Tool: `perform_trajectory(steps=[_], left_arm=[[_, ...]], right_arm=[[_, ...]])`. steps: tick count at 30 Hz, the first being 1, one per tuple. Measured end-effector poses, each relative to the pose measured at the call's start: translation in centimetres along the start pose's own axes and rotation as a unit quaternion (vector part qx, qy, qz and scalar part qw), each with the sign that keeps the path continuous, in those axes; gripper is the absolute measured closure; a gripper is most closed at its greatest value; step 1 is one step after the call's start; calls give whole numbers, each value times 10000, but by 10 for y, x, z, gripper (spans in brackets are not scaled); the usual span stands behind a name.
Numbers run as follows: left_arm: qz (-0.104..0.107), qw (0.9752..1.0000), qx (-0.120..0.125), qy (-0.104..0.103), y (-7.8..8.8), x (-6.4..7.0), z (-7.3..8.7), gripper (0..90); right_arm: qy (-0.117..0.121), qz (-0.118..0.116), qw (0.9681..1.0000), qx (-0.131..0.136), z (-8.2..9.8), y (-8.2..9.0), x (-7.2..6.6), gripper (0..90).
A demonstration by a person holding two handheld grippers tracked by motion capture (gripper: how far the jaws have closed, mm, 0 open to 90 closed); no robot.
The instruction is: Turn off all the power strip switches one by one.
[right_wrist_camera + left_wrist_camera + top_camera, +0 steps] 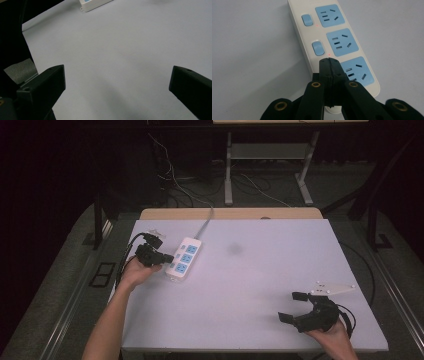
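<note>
On pale grey table (260,285), white power strip (183,258), dark room, cabled floor (260,185)

Closed left hand-held gripper (329,61) hides the power strip's (337,40) nearest switch

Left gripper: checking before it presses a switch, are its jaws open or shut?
Shut: the left gripper has both black jaws pressed together, nothing between them.

Pale grey bench (260,285) bearing one white power strip (184,259) with three blue sockets, lying flat directly ahead of the left hand-held gripper (169,258), well apart from the right hand-held gripper (293,306).
</note>
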State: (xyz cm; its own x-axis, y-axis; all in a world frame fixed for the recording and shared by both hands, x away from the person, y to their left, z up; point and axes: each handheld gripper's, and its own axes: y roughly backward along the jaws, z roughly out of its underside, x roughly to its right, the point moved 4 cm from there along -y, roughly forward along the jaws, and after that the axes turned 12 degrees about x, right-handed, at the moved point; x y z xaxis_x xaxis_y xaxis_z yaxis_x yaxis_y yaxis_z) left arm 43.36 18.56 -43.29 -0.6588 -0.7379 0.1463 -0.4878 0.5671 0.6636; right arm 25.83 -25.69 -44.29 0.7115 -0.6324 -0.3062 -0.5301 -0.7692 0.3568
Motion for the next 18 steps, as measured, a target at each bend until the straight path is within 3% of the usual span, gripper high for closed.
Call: perform_trajectory(steps=[9, 18], left_arm=[[75, 9998, -204, -50, -2, 2, 4, 891], [149, 9997, -181, 49, -3, 1, 3, 892]], right_arm=[[-21, -10, 10000, -6, 0, 0, 0, 5], [-22, -6, 10000, 3, 1, 0, 2, 5]])
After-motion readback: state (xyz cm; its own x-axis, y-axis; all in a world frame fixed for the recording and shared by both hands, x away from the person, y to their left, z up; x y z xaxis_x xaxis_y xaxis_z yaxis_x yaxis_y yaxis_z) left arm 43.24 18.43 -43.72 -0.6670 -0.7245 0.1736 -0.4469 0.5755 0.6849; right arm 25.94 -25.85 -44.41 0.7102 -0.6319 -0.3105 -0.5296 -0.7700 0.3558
